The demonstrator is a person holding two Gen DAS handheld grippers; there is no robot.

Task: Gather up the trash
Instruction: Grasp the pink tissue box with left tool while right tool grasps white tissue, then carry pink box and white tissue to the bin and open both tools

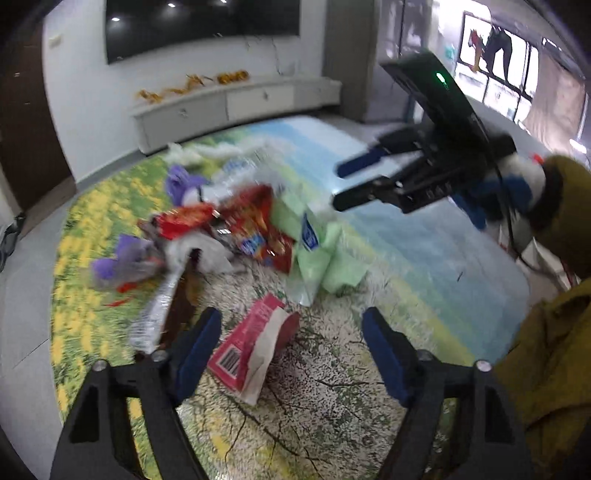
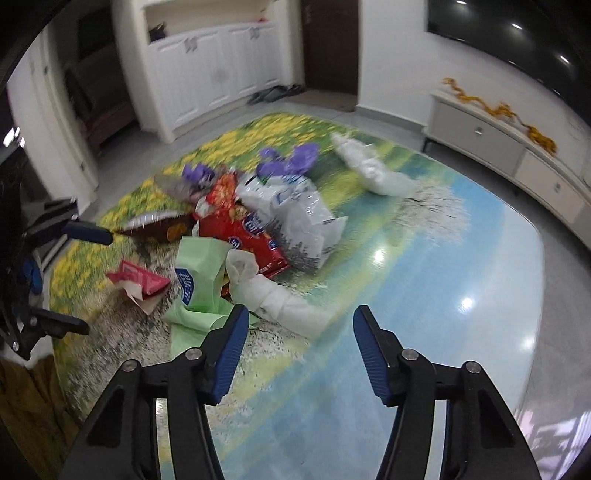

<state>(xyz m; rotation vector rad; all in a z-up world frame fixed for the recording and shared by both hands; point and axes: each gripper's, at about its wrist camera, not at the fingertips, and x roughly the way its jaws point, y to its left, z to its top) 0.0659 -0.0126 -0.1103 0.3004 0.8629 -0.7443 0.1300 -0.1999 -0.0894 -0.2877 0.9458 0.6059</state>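
Observation:
A heap of trash lies on a landscape-print floor mat (image 1: 424,236). It holds a pink carton (image 1: 255,339) (image 2: 138,278), a red snack bag (image 1: 258,225) (image 2: 240,229), green wrappers (image 1: 325,258) (image 2: 199,280), purple crumpled plastic (image 1: 122,262) (image 2: 288,160) and white plastic bags (image 2: 295,218). My left gripper (image 1: 291,332) is open and empty, with the pink carton between its fingers. My right gripper (image 2: 299,325) is open and empty, just short of a white twisted wrapper (image 2: 284,306). The right gripper also shows in the left wrist view (image 1: 341,186), open above the mat.
A low white cabinet (image 1: 236,107) (image 2: 509,147) with yellow decorations stands along the wall under a dark screen (image 1: 199,26). White cupboards (image 2: 210,74) and a dark door (image 2: 328,40) stand beyond the mat. The person's mustard sleeve (image 1: 554,350) is at the right.

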